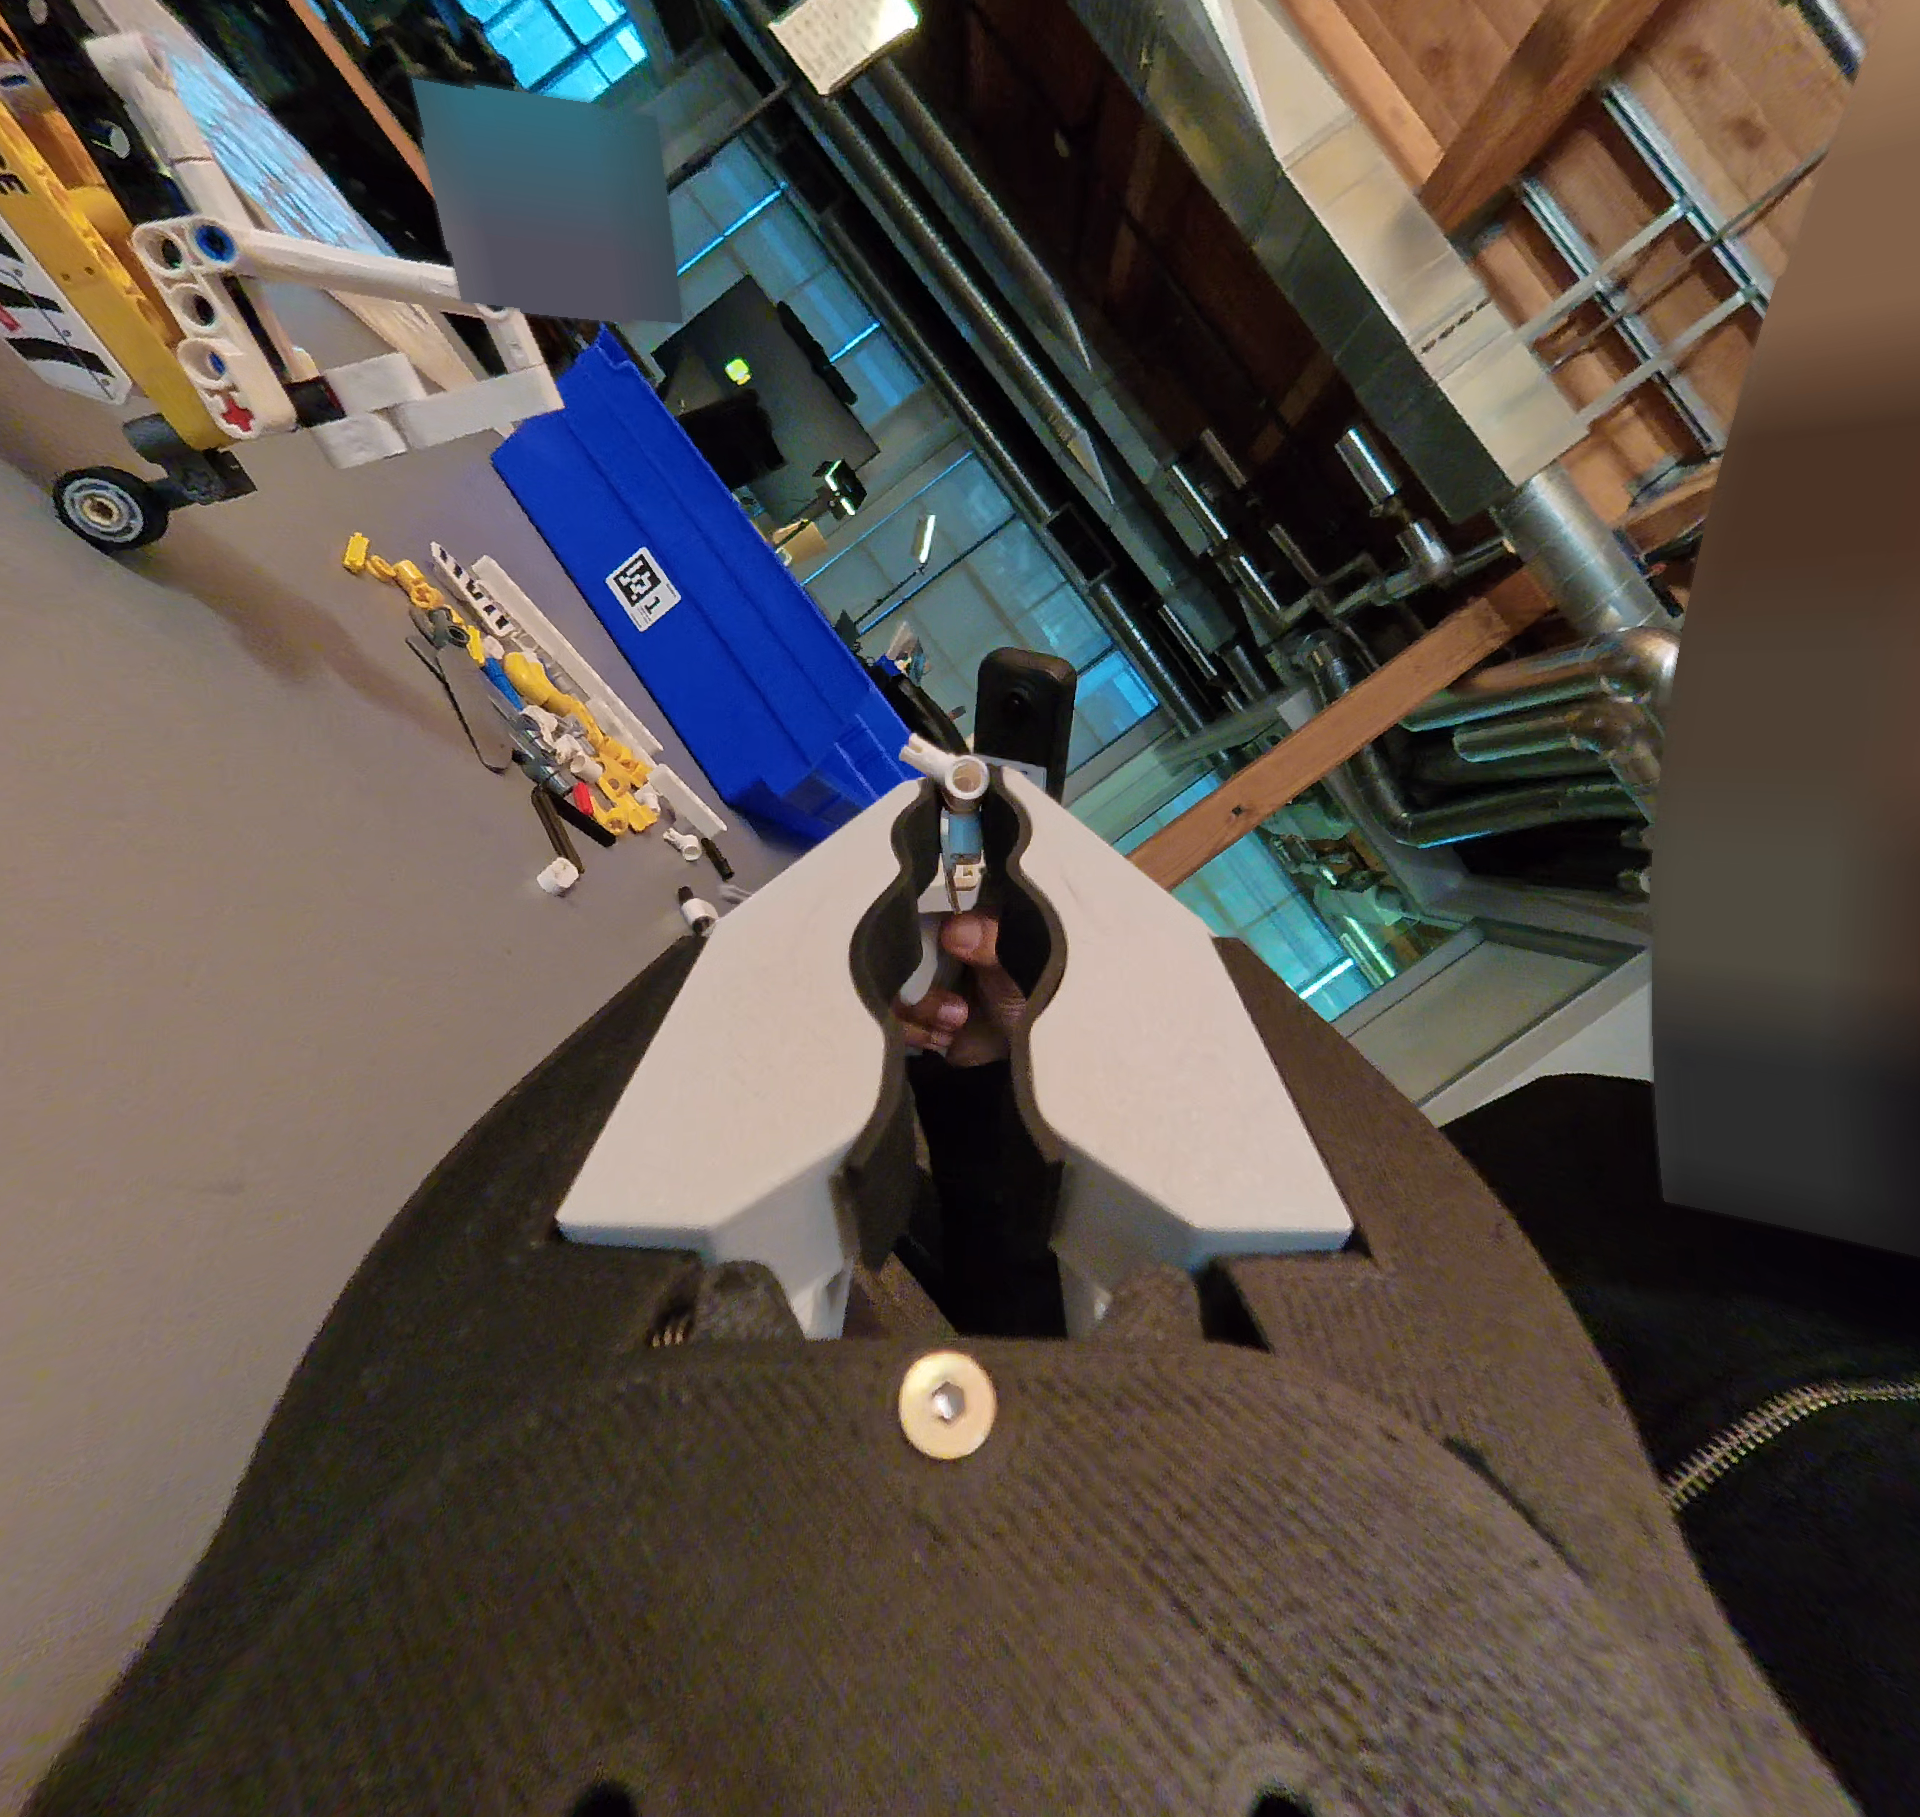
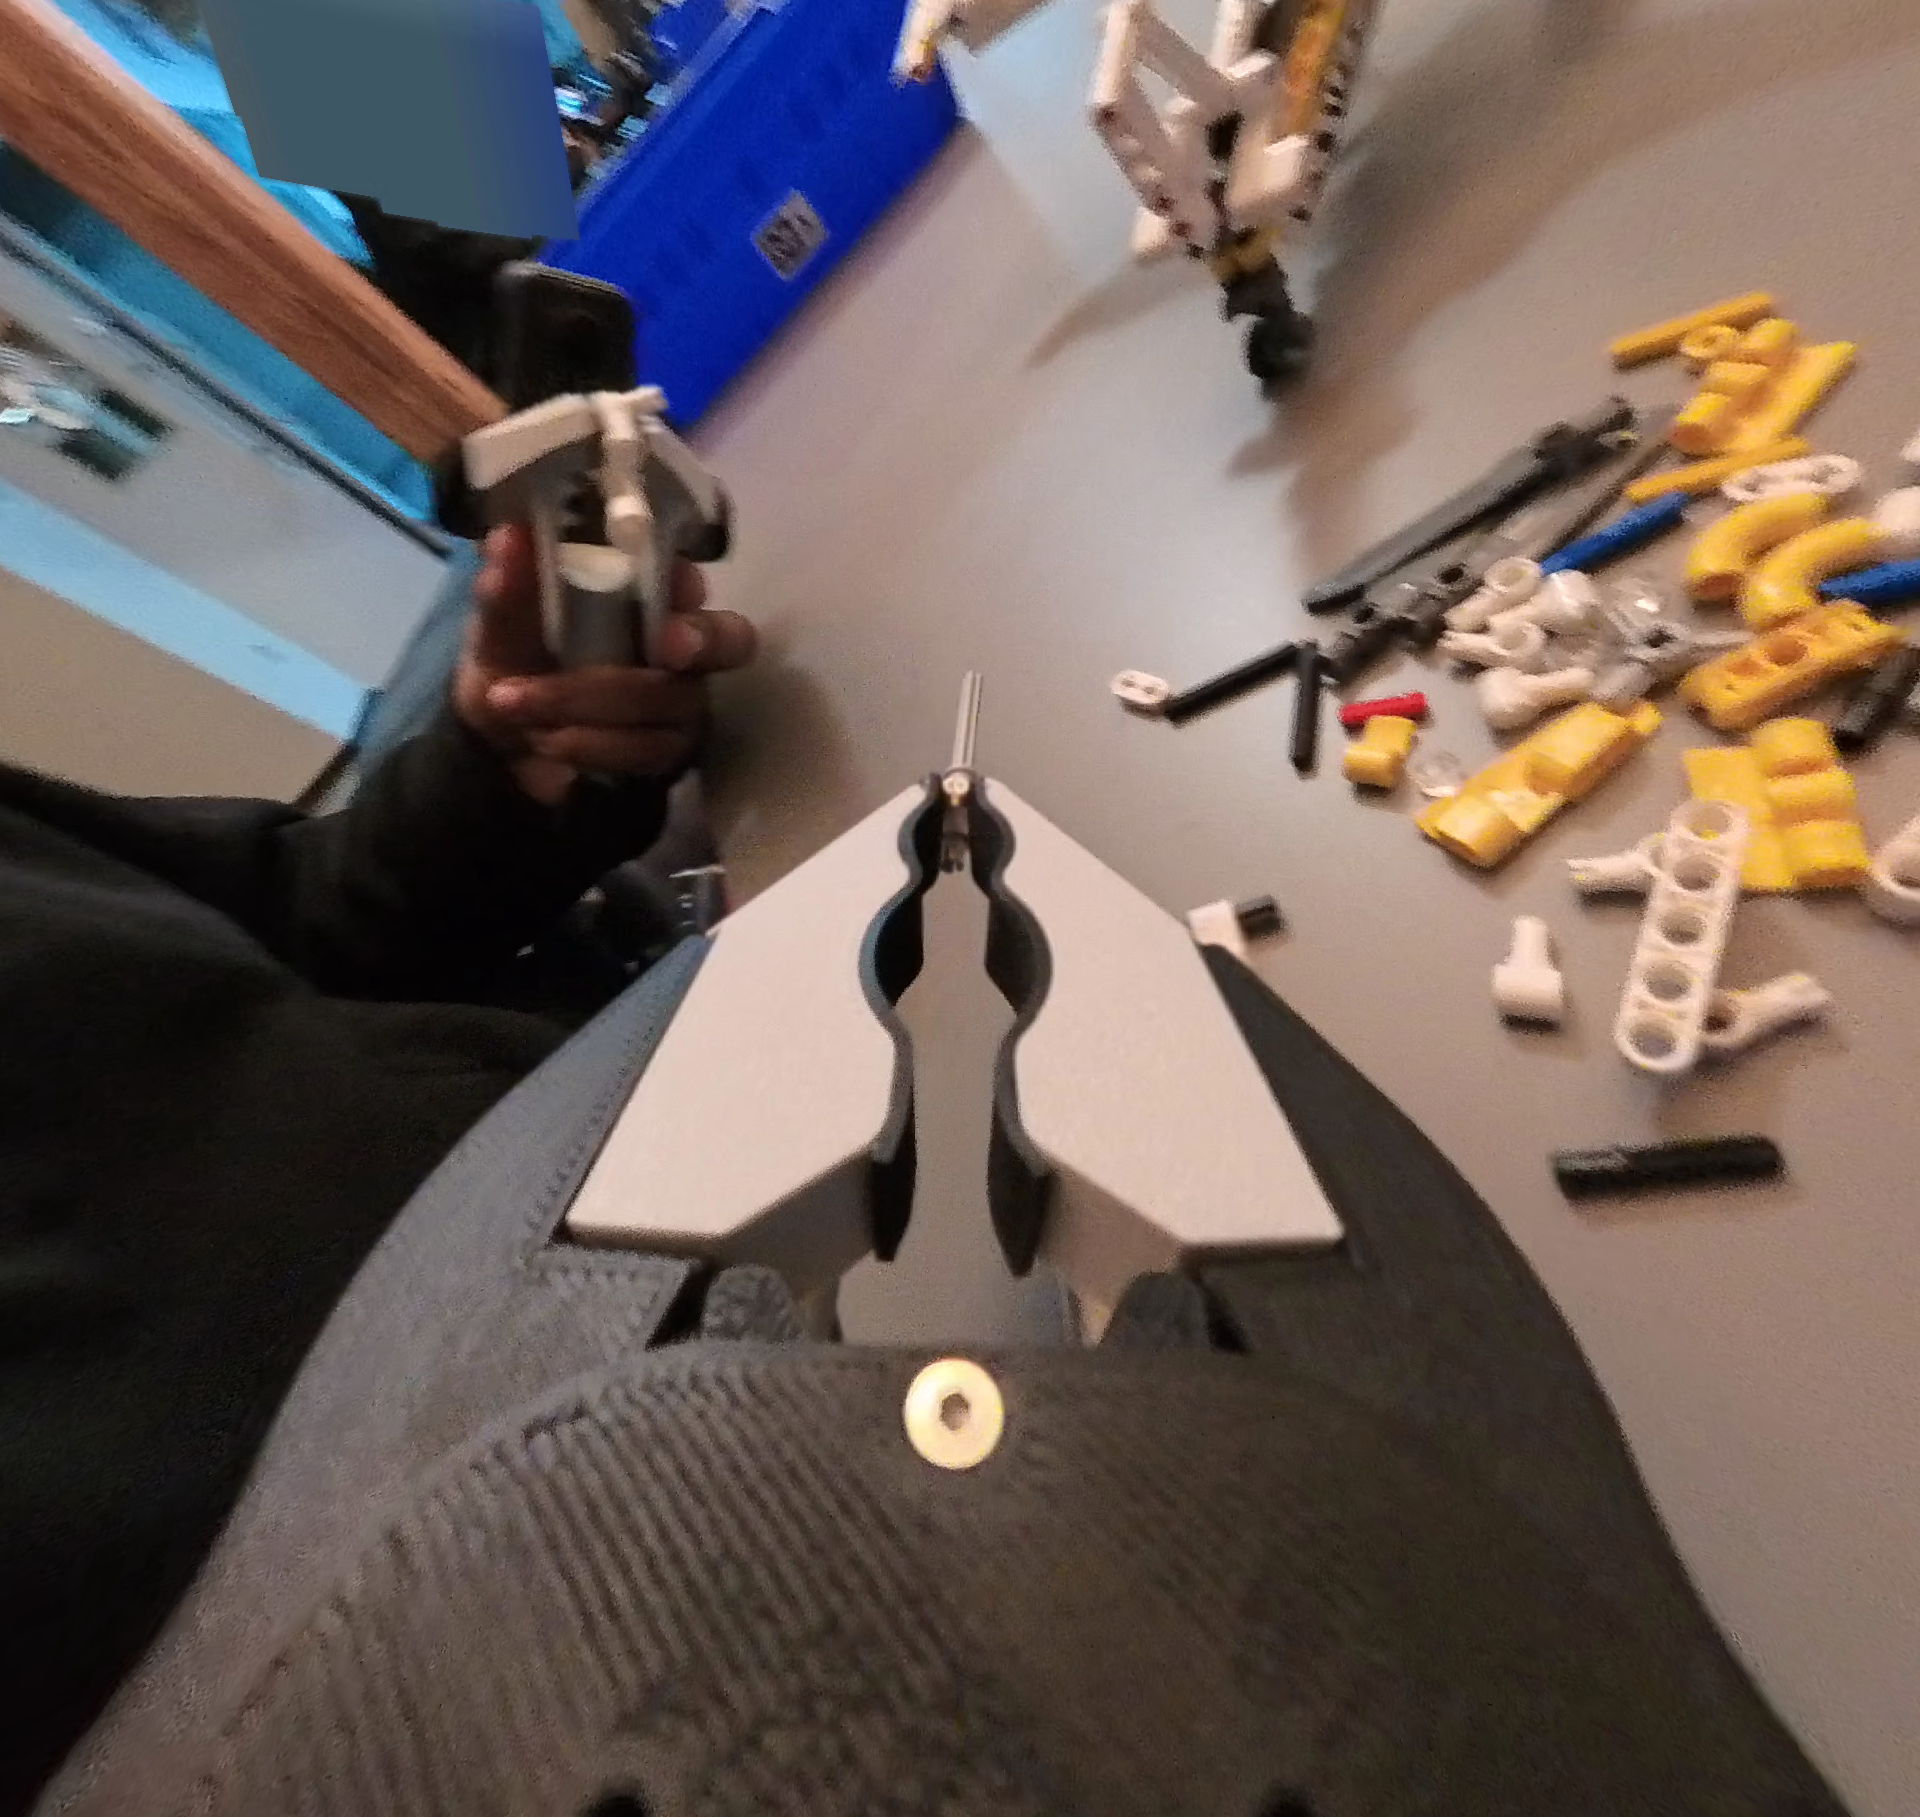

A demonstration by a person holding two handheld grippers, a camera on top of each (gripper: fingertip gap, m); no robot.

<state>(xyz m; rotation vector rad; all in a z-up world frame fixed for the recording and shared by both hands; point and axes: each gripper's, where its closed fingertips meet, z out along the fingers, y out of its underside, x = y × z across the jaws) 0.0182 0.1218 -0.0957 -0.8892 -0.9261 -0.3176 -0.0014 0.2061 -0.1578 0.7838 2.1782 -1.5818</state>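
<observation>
- Across the grey desk (image 2: 935, 541), reading left to right in the right wrist view: a person's hand (image 2: 582, 666) in a dark sleeve holds the left gripper (image 2: 623, 479) up beyond the desk's left edge.
- Its fingers are clenched on a small white connector (image 1: 951, 770); in the left wrist view this piece sticks out past the fingertips, with a pale blue pin section (image 1: 961, 832) pinched between the pads.
- Behind it, along the far edge of the desk, stands a blue bin (image 2: 748, 167) with a square black-and-white tag.
- At the centre, the right gripper (image 2: 956, 793) hangs over bare desk, its fingers closed on a thin grey axle (image 2: 968, 718) that points forward from the tips.
- Far right of centre, a yellow and white brick-built model (image 2: 1226, 126) stands near the far edge; the picture is blurred, so it may be a vehicle.
- Along the right edge lies a loose pile of building parts (image 2: 1683, 624): yellow, white, black, blue and one red.
- Nearest the right gripper lies a white beam with holes (image 2: 1678, 946).
</observation>
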